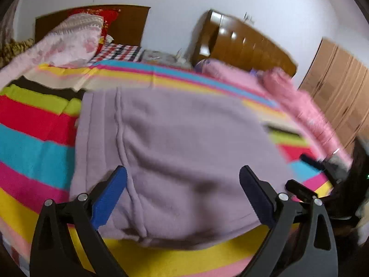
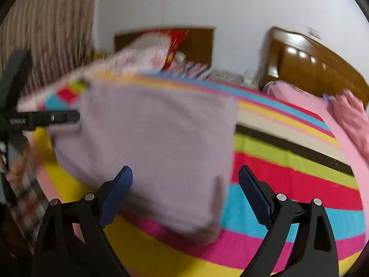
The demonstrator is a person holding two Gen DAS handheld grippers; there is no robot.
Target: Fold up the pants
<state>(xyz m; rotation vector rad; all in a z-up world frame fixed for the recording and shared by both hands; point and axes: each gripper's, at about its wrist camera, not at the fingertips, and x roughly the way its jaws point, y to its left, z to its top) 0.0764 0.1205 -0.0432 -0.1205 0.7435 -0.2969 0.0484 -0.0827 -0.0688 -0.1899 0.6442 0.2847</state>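
The folded lilac pants (image 1: 175,152) lie flat on the striped bed (image 1: 34,138). The left gripper (image 1: 183,177) and right gripper (image 2: 185,177) hover over them, jaws wide and holding nothing.

Striped bedspread (image 1: 34,138) partly under pants (image 1: 173,150); far bedding (image 2: 147,53) motion-blurred; headboard (image 2: 311,69) smeared

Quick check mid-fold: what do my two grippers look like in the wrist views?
Both match: the left gripper and right gripper have black plastic Y-shaped arms with silver pivot screws and blue ribbed pads on the jaws. No cables or sleeves show.
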